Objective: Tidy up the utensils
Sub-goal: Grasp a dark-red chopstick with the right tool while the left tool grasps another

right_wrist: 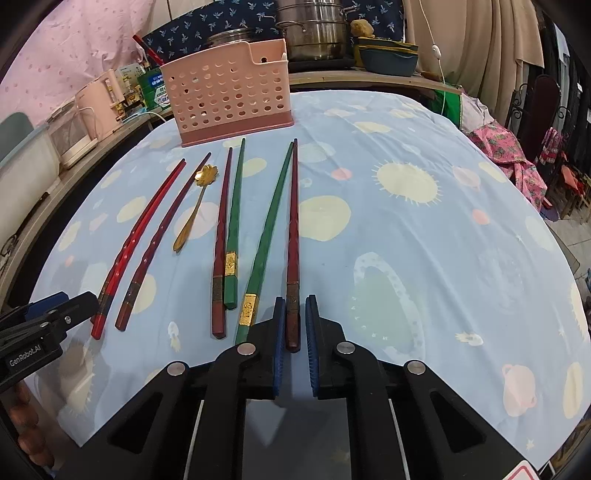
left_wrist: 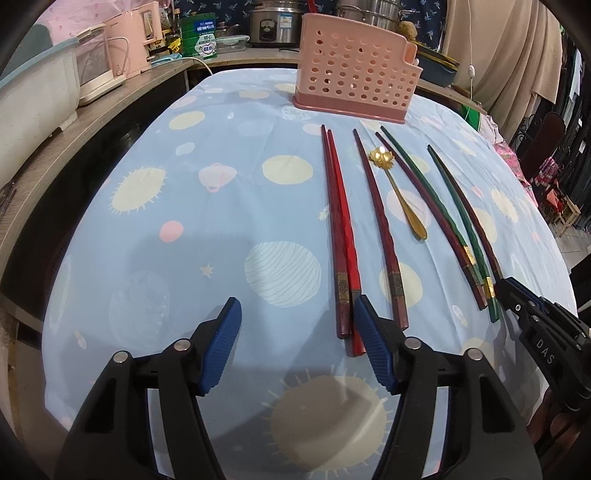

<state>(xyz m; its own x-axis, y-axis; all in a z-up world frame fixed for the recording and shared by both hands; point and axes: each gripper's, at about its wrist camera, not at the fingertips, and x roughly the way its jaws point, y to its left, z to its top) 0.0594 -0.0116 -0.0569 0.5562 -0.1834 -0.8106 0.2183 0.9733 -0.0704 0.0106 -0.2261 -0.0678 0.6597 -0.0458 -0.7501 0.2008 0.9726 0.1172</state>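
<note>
Several red, maroon and green chopsticks and a gold flower-ended spoon lie in a row on the blue patterned tablecloth, in front of a pink perforated utensil holder. My left gripper is open, its right finger beside the near ends of the red chopstick pair. My right gripper straddles the near end of a maroon chopstick with its jaws nearly closed, a small gap still showing on each side. The holder, spoon and green chopsticks also show in the right wrist view.
Behind the table a wooden counter carries a pink kettle, a green tin, steel pots and a blue dish. Clothes and chairs stand to the right. The right half of the tablecloth holds nothing.
</note>
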